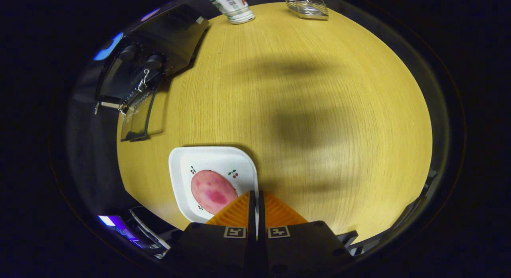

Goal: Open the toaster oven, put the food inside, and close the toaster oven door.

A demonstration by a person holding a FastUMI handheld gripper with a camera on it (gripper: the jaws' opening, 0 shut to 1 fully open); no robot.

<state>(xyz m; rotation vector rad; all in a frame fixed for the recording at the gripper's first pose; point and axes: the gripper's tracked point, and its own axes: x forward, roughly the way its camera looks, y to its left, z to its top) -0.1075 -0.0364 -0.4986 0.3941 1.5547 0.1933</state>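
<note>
Gripper: the gripper (256, 198) hung above the counter with its two fingers pressed together; it carried nothing between them.
Plate: a white square plate with small cherry prints (213, 158) lay just ahead of the fingers and a little to their left; one finger covered its near corner.
Food: a pink oval piece of food with darker red patches (212, 191) rested on the plate, close beside the fingertips but not between them.
Toaster oven: the black toaster oven with round knobs (159, 54) stood well beyond the plate, at the far left part of the counter; its glass door (137, 114) was folded down toward the counter, so the opening step looked done.
Why so: I judged the gripper was placed near the plate in order to take the food next; the fingers would need to spread first.
Counter: a round counter of light yellow wood grain (319, 110), with soft shadows across its middle.
Far side: a white can with a printed label (233, 6) and a small metal wire rack (305, 6) stood at the far rim, apart from each other.
Room: dark around the counter.
</note>
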